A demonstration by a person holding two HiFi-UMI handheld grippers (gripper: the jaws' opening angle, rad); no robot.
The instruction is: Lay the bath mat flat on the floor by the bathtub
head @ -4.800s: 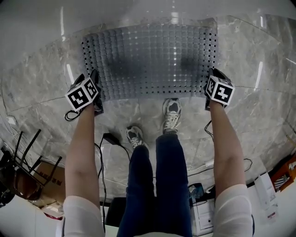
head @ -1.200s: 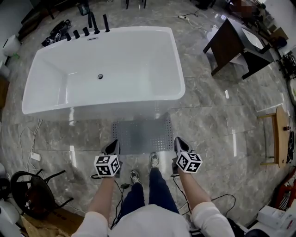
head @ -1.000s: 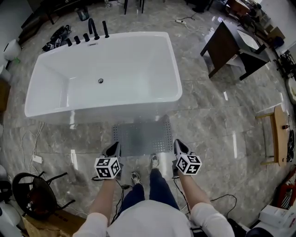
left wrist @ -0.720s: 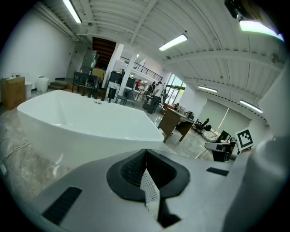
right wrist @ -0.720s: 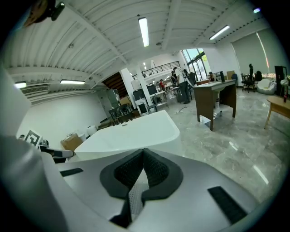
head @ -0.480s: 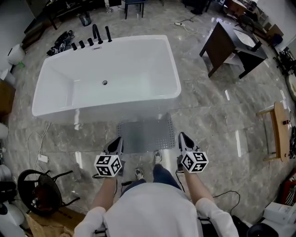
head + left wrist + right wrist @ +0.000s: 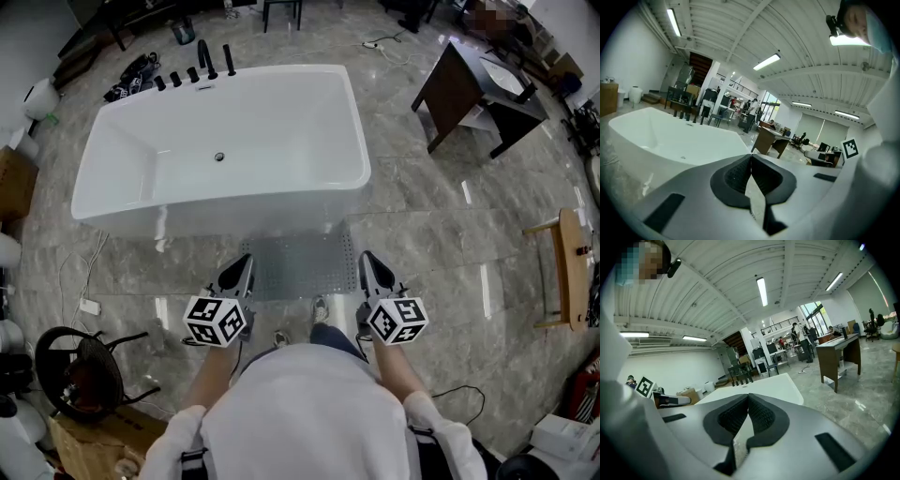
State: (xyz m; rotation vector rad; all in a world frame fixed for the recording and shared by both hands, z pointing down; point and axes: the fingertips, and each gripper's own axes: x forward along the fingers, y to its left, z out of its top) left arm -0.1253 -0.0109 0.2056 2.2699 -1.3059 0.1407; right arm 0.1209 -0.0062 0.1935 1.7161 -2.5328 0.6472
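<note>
Left gripper [image 7: 244,263] and right gripper [image 7: 368,261], two in all, are held out level on the near side of the bathtub [image 7: 234,208], each carrying one cube printed with black-and-white square markers. In each gripper view the ribbed dark pads meet along a single seam with nothing between them, so both are closed and empty [image 7: 751,157] [image 7: 748,397].

One bath mat [image 7: 305,265] lies flat on the floor [image 7: 431,234], just beside the bathtub's near long wall, toward its right end. It is a grey, translucent rectangle covered in a regular grid of small bumps, with rows of dark round holes along its edges.

The single bathtub is a glossy white, smooth-walled rectangle with rounded corners and one small dark drain [image 7: 219,157] in its bottom. Five black fittings [image 7: 202,58] stand at its far rim: two tall, three short. Grey, polished marble-patterned tiles make up the floor around the bathtub.
</note>
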